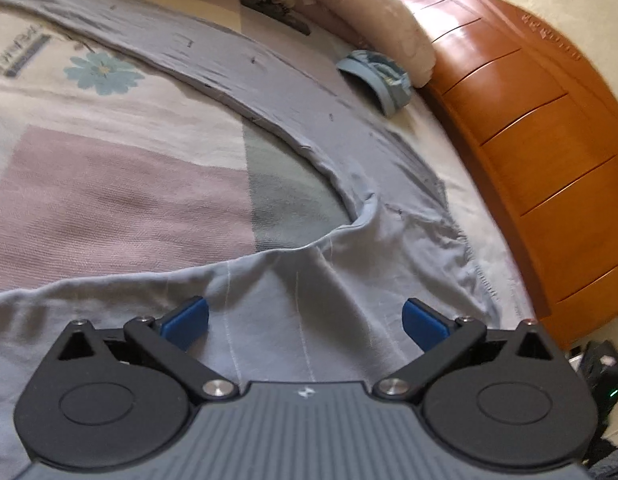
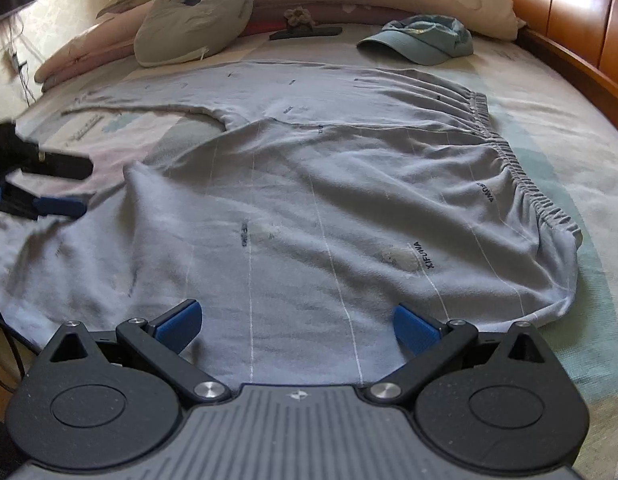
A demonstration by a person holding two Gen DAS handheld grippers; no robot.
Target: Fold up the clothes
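With both the left gripper (image 1: 305, 322) and the right gripper (image 2: 296, 326) gaping empty over the grey trousers (image 2: 309, 200) spread mid-frame on the bed (image 2: 549, 128), each should pinch one leg's edge squarely before folding.

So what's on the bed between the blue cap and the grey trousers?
Nothing: in the right wrist view, only bare bedsheet separates the cap from the trousers.
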